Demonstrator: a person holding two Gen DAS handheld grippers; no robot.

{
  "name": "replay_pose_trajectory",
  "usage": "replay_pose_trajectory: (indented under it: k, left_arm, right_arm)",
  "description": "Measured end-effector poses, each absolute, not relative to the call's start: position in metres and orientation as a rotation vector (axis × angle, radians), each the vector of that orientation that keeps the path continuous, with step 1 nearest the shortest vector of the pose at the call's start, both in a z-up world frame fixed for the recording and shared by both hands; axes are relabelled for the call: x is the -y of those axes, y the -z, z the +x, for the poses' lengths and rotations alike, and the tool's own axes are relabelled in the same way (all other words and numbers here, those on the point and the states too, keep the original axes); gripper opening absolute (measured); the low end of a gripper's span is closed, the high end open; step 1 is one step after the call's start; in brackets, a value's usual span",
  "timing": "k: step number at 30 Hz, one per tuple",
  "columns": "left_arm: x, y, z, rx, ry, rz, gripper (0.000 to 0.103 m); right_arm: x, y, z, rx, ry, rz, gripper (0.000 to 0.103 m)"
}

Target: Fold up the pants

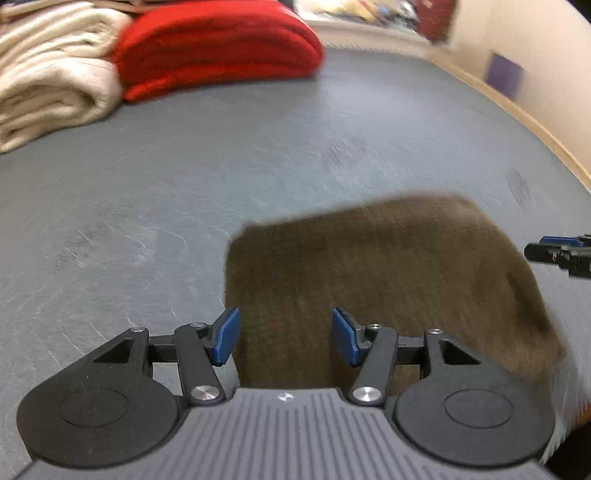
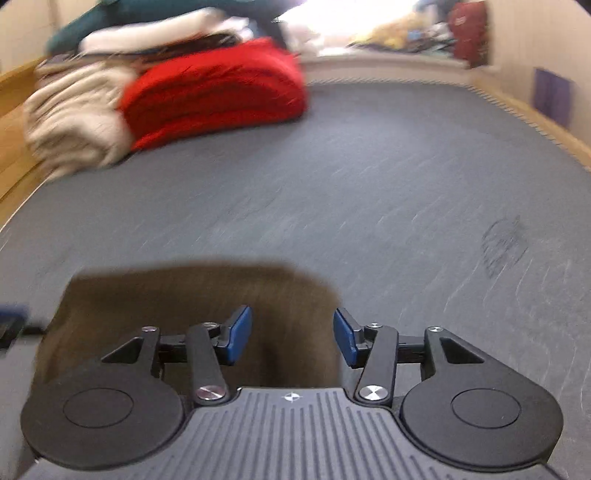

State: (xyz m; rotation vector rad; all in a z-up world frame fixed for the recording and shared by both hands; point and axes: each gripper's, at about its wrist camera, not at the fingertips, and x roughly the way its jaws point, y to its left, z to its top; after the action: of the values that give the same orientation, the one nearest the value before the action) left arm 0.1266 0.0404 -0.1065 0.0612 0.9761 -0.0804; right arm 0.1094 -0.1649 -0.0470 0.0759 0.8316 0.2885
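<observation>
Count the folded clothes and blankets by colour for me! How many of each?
Brown: 1, the folded pants
Red: 1, the folded blanket
Cream: 1, the folded blanket
White: 1, a folded piece atop the pile
Dark teal: 1, a folded piece above that
Total: 5

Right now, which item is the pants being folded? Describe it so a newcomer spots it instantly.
Start from the grey mat and its far-corner stack, the red folded blanket beside cream ones. Come to the near edge: the brown pants lie there, folded into a flat block under both grippers. They are the only brown piece, apart from the stack.
</observation>
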Motion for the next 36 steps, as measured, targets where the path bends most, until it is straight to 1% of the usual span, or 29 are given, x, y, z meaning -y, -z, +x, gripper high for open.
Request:
replay_pose_trajectory:
  k: [1,2,3,4,5,7,8,10,11,12,15,17,20,23,25,26,29,34,36]
  left_arm:
    - [-0.04,0.121,0.127,-1.076,0.098,0.08,0.061]
    - [-0.041,0.136,0.125,-1.158,0.097,0.099,0.064]
    - [-0.041,0.141,0.122,-1.197,0.079,0.126,0.071]
    - [-0.04,0.139,0.119,-1.197,0.065,0.141,0.072]
    - [-0.039,0.133,0.116,-1.186,0.052,0.146,0.071]
    - [-0.033,0.117,0.106,-1.141,0.032,0.145,0.07]
    - [-0.028,0.107,0.1,-1.109,0.031,0.141,0.071]
    - [-0.021,0.088,0.088,-1.059,0.007,0.115,0.078]
    - [-0.017,0.077,0.08,-1.027,-0.013,0.098,0.086]
    - [-0.012,0.066,0.072,-0.986,-0.031,0.083,0.09]
    - [0.001,0.039,0.052,-0.89,-0.074,0.07,0.091]
    - [0.01,0.024,0.037,-0.845,-0.108,0.06,0.091]
    - [0.013,0.009,0.023,-0.806,-0.153,0.034,0.092]
    - [0.016,0.005,0.011,-0.786,-0.16,-0.018,0.092]
    - [0.016,0.011,0.003,-0.787,-0.137,-0.039,0.097]
    - [0.018,0.017,0.001,-0.813,-0.132,-0.046,0.103]
    - [0.023,0.033,0.004,-0.882,-0.135,-0.054,0.103]
    - [0.028,0.044,0.012,-0.892,-0.143,0.021,0.103]
    - [0.024,0.049,0.014,-0.924,-0.143,-0.011,0.103]
  right_arm:
    - [0.164,0.054,0.101,-0.887,-0.316,0.05,0.059]
    - [0.163,0.064,0.096,-0.949,-0.33,0.022,0.06]
    - [0.16,0.08,0.091,-1.055,-0.326,-0.037,0.06]
    - [0.16,0.092,0.087,-1.118,-0.313,-0.079,0.062]
    - [0.164,0.094,0.082,-1.102,-0.298,-0.067,0.067]
    - [0.17,0.085,0.079,-1.097,-0.251,-0.025,0.068]
    - [0.173,0.079,0.075,-1.087,-0.23,0.008,0.067]
    - [0.175,0.064,0.065,-1.045,-0.202,0.058,0.067]
    - [0.174,0.055,0.058,-1.007,-0.197,0.067,0.068]
    - [0.171,0.042,0.05,-0.959,-0.2,0.068,0.068]
    - [0.16,0.009,0.024,-0.814,-0.215,0.062,0.075]
    - [0.157,-0.012,0.005,-0.717,-0.214,0.073,0.087]
    - [0.153,-0.04,-0.024,-0.598,-0.2,0.105,0.092]
    - [0.154,-0.051,-0.043,-0.546,-0.177,0.138,0.096]
    - [0.153,-0.049,-0.05,-0.565,-0.151,0.143,0.097]
    - [0.152,-0.045,-0.052,-0.596,-0.13,0.139,0.097]
    - [0.153,-0.025,-0.047,-0.708,-0.122,0.145,0.097]
    - [0.145,-0.006,-0.032,-0.808,-0.107,0.089,0.097]
    - [0.144,0.001,-0.029,-0.829,-0.117,0.081,0.097]
